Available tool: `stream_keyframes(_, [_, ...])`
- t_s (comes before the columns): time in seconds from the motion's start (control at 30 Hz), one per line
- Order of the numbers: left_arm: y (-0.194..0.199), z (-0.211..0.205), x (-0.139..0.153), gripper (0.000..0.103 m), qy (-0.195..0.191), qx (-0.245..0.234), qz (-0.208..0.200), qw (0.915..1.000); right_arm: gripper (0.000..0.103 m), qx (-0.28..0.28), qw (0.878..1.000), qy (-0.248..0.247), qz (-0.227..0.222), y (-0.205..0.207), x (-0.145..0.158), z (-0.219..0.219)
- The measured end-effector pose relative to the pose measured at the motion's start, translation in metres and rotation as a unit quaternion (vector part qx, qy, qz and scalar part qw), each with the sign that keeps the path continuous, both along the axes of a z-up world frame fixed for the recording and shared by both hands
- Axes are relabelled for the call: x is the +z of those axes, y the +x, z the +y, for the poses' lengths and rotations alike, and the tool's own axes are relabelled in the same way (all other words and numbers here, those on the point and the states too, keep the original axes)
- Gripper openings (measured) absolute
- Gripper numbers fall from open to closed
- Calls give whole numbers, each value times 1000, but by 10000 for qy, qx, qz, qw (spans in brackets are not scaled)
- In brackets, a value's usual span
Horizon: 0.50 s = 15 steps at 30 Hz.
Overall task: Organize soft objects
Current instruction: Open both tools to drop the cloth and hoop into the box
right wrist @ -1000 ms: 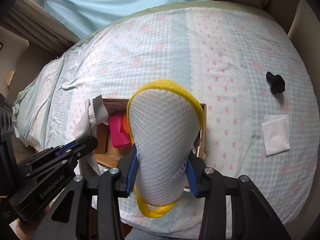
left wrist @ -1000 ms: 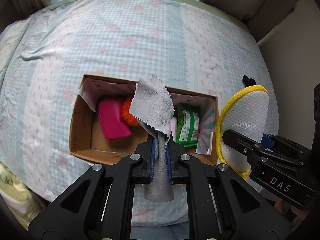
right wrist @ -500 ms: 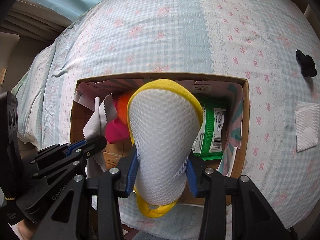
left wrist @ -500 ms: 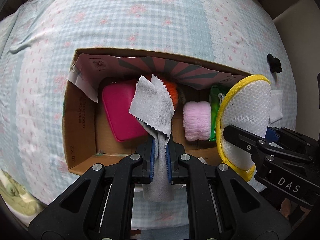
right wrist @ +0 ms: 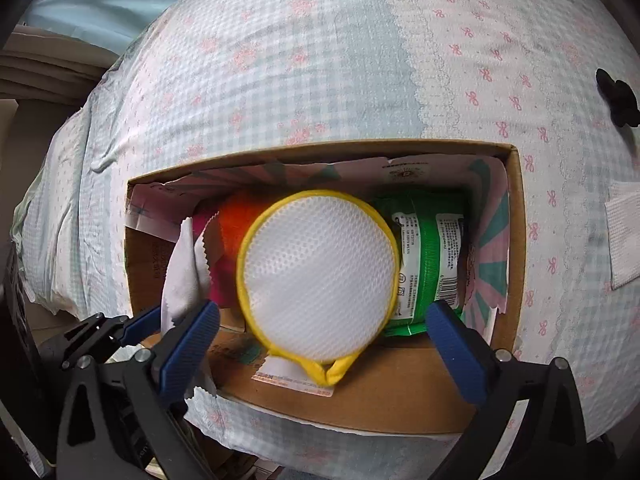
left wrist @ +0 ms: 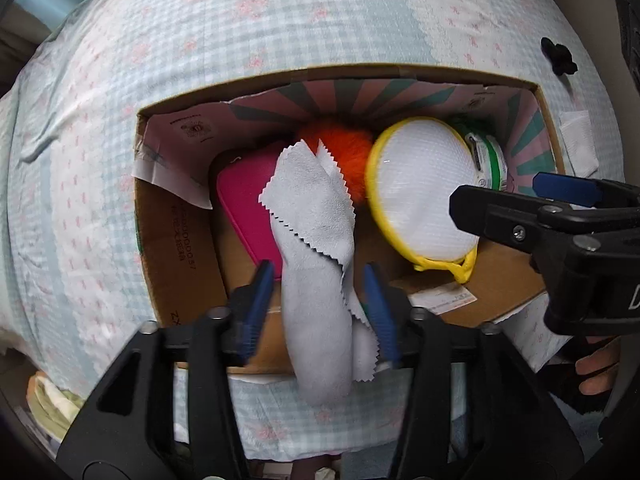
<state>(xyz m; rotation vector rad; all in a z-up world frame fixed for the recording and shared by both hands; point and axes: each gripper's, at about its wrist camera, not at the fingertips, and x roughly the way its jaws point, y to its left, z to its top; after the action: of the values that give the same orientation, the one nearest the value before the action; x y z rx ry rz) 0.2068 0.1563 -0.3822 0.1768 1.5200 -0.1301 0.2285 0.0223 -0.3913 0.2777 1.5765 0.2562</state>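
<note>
An open cardboard box (left wrist: pixel 176 236) (right wrist: pixel 514 240) sits on the bed. My left gripper (left wrist: pixel 318 292) is open over its near edge; the grey zigzag-edged cloth (left wrist: pixel 316 248) lies loose between the spread fingers, draped over the box rim. My right gripper (right wrist: pixel 320 340) is open too; the round white mesh pad with yellow trim (right wrist: pixel 318 272) (left wrist: pixel 424 196) rests inside the box, free of the fingers. The box also holds a pink pouch (left wrist: pixel 244 208), an orange fluffy item (left wrist: pixel 340 148) and a green pack (right wrist: pixel 432 256).
A black small item (right wrist: pixel 618 98) (left wrist: pixel 558 56) and a white folded cloth (right wrist: pixel 624 232) (left wrist: pixel 578 140) lie on the checked bedspread (right wrist: pixel 320 60) right of the box. The bed's near edge runs just below the box.
Both grippers moved down to the box and opened. The grey cloth and the mesh pad, held shut before, are now let go, the pad lying in the box.
</note>
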Motion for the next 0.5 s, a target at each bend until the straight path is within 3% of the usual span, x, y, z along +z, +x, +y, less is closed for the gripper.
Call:
stream_keyframes(0.03, [-3,2,0,101,-99,30,-94,9999,103,36,10000,-86,-1,-1,-1,-1])
stream_keyframes(0.07, [-5,5,0,102,-294,70,-138,9994,103,51,9999,-126,6,-2,-2,-2])
stream_keyframes(0.5, [-14,22,13,103,-462,380,-289,9978,103,-4,9996,-207,-182,-12,5,-6])
